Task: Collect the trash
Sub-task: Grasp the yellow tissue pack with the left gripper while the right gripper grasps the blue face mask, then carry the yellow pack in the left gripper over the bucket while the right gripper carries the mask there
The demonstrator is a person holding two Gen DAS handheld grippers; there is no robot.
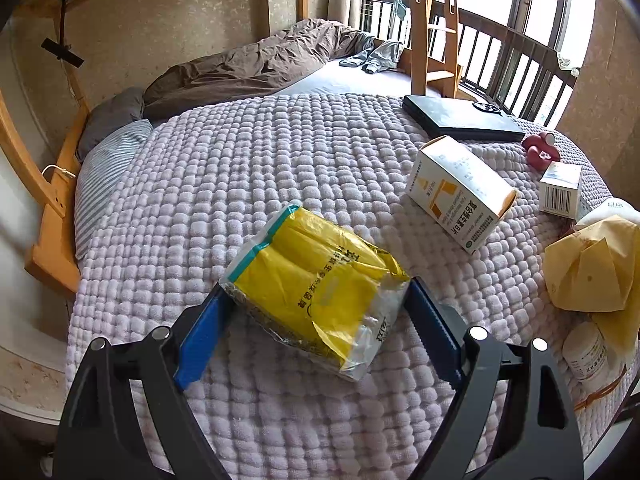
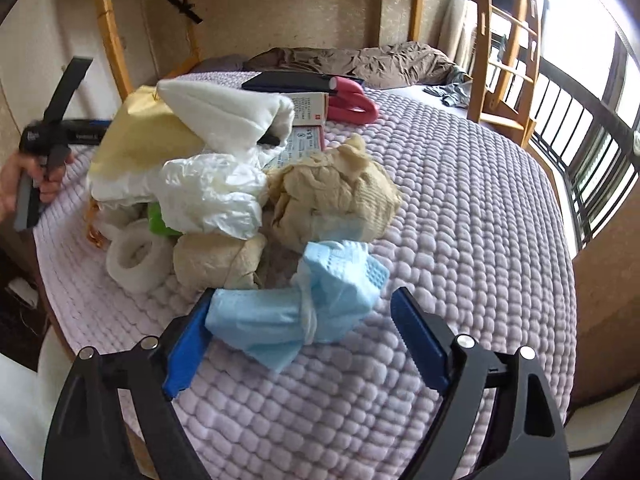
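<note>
Bumpy quilt (image 1: 280,160), crinkly yellow packet (image 1: 316,288), crumpled blue mask (image 2: 296,316)

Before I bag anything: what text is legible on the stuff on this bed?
"复合维生素B片": on the white and orange box, seen upside down.
Yellow packet: Chinese print, too distorted to read.
Small box: barcode, digits too small.
White bottle: label blurred.

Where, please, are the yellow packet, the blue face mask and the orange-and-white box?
yellow packet (image 1: 316,288): left wrist view, printed yellow middle.
blue face mask (image 2: 296,308): right wrist view, bunched centre.
orange-and-white box (image 1: 460,192): left wrist view, top face.
</note>
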